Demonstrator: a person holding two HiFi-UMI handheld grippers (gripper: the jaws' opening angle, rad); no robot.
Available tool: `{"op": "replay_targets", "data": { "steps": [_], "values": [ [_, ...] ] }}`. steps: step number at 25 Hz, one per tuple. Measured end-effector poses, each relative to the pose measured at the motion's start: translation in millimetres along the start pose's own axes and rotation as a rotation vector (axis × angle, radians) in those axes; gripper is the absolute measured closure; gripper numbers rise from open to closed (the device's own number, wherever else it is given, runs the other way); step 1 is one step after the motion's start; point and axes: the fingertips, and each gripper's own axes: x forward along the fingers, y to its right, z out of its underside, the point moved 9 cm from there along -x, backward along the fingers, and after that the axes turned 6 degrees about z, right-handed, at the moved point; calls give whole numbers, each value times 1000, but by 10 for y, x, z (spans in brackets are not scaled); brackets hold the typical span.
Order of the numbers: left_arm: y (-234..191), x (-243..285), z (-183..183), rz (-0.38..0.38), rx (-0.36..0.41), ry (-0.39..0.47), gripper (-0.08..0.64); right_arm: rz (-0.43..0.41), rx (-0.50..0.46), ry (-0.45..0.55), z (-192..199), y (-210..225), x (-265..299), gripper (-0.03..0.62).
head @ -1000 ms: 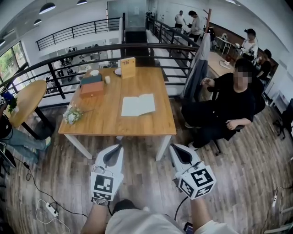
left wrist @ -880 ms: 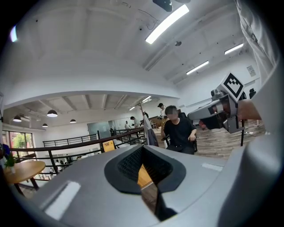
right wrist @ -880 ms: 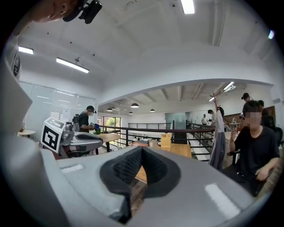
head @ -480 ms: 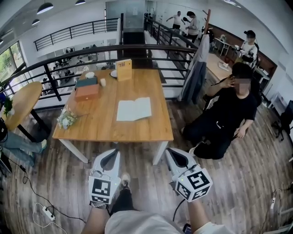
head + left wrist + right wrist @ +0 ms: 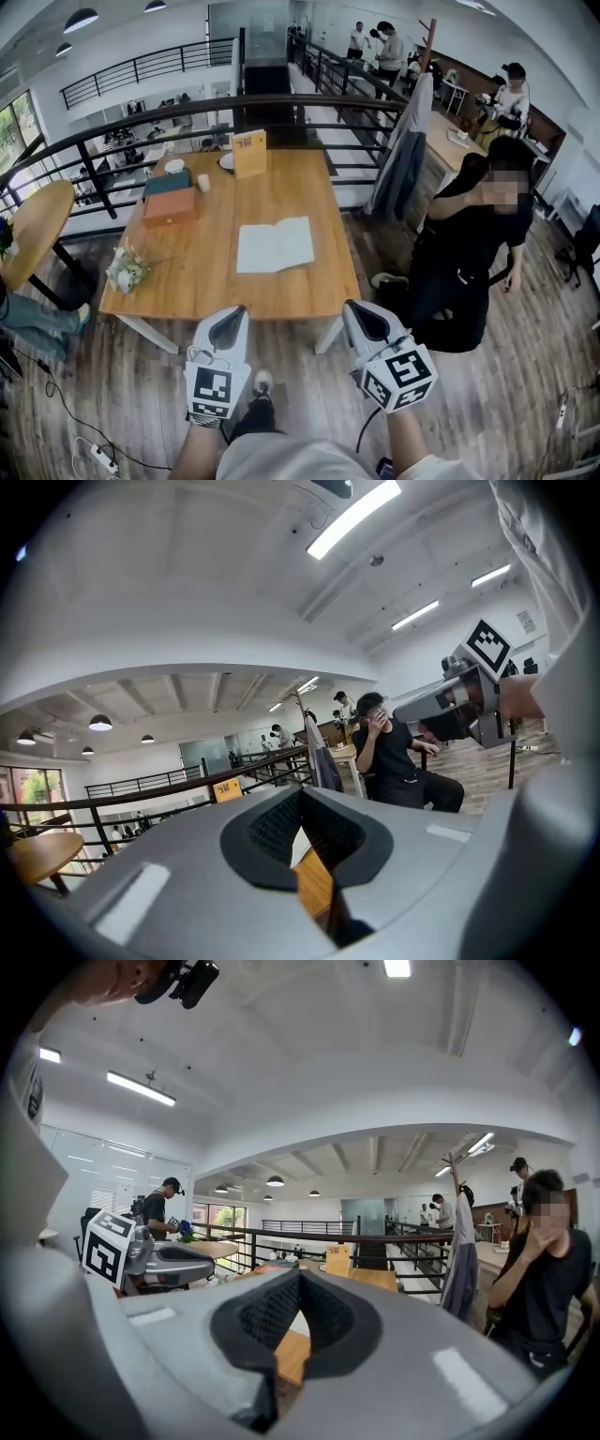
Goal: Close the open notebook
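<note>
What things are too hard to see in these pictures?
Notebook pages: too small in the head view to tell any writing.
Yellow sign: its print is too small, head view.
Brown box: its own walls hide the inside, head view.
Table: far legs hidden under the top, head view.

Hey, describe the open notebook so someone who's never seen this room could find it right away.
Look at the long wooden table by the black railing. Near its middle lies the notebook, open and flat. Its two blank white pages set it apart from the box, sign and flowers nearer the edges.
</note>
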Motion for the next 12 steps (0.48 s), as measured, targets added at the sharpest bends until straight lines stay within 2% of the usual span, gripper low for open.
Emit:
{"op": "replay_targets", "data": {
  "steps": [12],
  "values": [
    [-819,691,92,27,-10,-18,554,30,-6,-42,-191,141,1012,592]
  ]
}}
